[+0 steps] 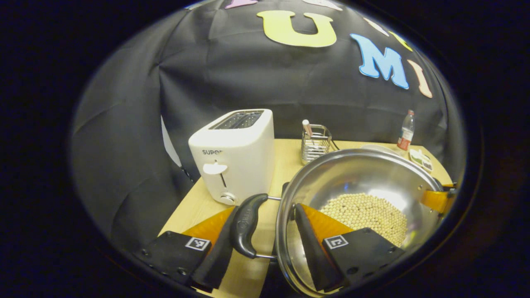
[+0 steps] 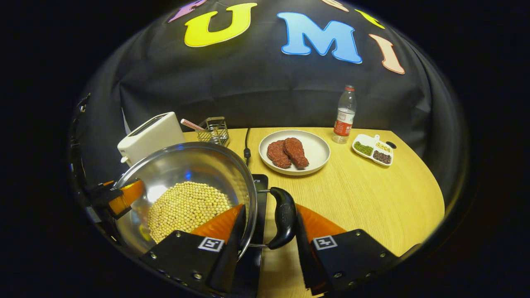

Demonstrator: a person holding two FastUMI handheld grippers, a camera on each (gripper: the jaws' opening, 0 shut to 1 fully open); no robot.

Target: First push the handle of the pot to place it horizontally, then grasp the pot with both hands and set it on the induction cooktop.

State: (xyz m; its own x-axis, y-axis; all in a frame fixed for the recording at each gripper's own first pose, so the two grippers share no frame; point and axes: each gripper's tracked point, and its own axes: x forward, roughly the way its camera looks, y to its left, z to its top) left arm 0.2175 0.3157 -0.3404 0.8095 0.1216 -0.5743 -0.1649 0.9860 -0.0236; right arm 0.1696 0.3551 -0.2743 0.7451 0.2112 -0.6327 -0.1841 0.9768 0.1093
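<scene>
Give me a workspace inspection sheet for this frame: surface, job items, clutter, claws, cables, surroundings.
Surface: light wooden table, rounded edge.
Job's things: steel pot holding pale beans, a black side handle on each side; it seems tilted and held up. Dark induction cooktop lies below its rim.
Clutter: white toaster, wire caddy, plate with two pieces of meat, bottle, divided dish of beans.
Claws: left claw straddles handle and rim, one finger inside the pot; right claw likewise on the opposite handle. Pad contact cannot be confirmed.
Cables: one black cord runs from the back edge toward the cooktop.
Surroundings: black cloth wall.
</scene>
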